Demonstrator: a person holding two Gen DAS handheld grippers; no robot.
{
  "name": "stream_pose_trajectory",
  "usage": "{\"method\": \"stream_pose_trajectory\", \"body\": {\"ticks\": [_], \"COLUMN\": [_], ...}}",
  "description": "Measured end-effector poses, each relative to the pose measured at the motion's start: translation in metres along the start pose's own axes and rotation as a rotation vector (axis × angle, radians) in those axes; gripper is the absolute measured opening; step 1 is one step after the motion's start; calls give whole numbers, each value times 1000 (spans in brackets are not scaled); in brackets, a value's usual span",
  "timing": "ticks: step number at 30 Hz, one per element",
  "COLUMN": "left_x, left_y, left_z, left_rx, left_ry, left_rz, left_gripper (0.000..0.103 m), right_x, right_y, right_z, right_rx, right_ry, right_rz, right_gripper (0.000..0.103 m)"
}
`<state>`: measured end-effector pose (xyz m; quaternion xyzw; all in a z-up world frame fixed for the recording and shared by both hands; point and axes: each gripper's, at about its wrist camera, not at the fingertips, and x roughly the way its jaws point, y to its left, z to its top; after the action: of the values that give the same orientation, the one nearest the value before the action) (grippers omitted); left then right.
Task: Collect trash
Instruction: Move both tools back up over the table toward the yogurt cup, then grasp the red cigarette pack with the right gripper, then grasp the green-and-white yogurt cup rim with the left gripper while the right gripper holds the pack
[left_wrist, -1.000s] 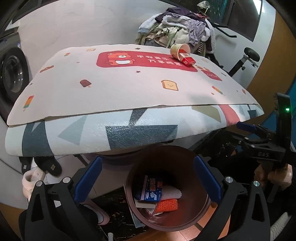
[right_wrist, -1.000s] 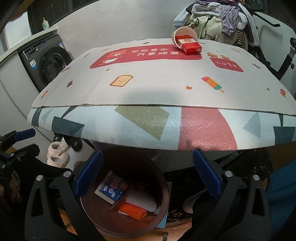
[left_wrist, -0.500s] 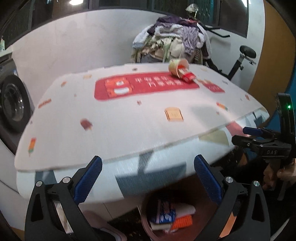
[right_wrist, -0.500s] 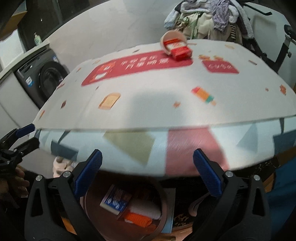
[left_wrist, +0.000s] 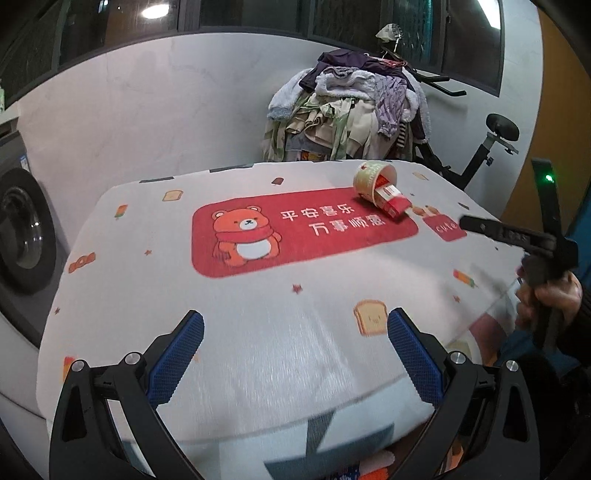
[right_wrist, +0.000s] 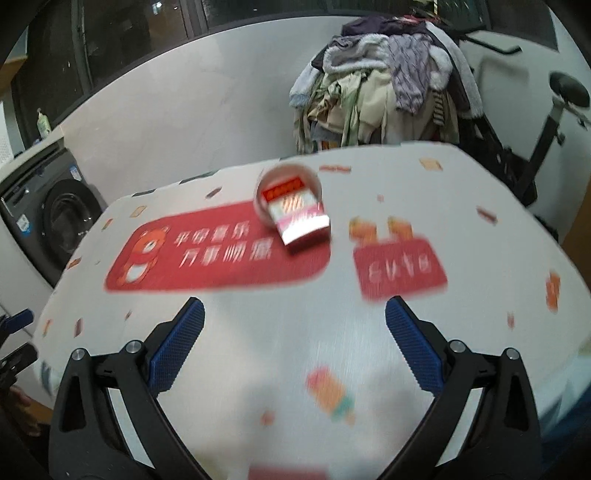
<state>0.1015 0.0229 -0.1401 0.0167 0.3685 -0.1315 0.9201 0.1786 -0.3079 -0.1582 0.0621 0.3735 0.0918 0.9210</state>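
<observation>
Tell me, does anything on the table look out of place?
Yes. A paper cup lies tipped on its side at the far part of the mat, and a red box sticks halfway out of its mouth.

Indoor scene under artificial light, moderately bright in the middle and dark toward the circular fisheye borders, where black vignetting fills the corners. In the left wrist view a round ceiling lamp reflection (left_wrist: 154, 11) glares in the dark window glass at the top. Straight edges bow strongly near the rim. The white cartoon-printed table mat (left_wrist: 258, 302) is evenly lit, with a soft sheen and slight smearing near the camera. The right wrist view is heavily motion-blurred: the red and white carton in the tipped paper cup (right_wrist: 295, 218) and the red printed patches are doubled and streaked. A faint shadow lies at its lower centre.
</observation>
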Motion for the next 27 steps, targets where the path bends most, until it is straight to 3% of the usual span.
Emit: {"method": "stream_pose_trajectory", "body": {"ticks": [8,13,18,20,27], "left_x": [42,68,83,86,88], "left_y": [9,10,10,8,3], "left_z": [23,32,40,42,45], "left_rx": [-30,-7,-19,-15,-12], "left_ry": [25,45,51,54,61], "left_rz": [-28,-29,-56,-65,-87], "left_gripper": [97,97,97,97,97], "right_x": [82,121,153,160,132], "right_y": [-1,-8,0,1,5], "right_z": [51,69,77,76,60], "right_rx": [-179,-124,-177,-191,-221], "right_ry": [74,147,206,235,237], "right_rz": [-47,-9,-26,-24,65], "right_gripper": [87,79,73,62,60]}}
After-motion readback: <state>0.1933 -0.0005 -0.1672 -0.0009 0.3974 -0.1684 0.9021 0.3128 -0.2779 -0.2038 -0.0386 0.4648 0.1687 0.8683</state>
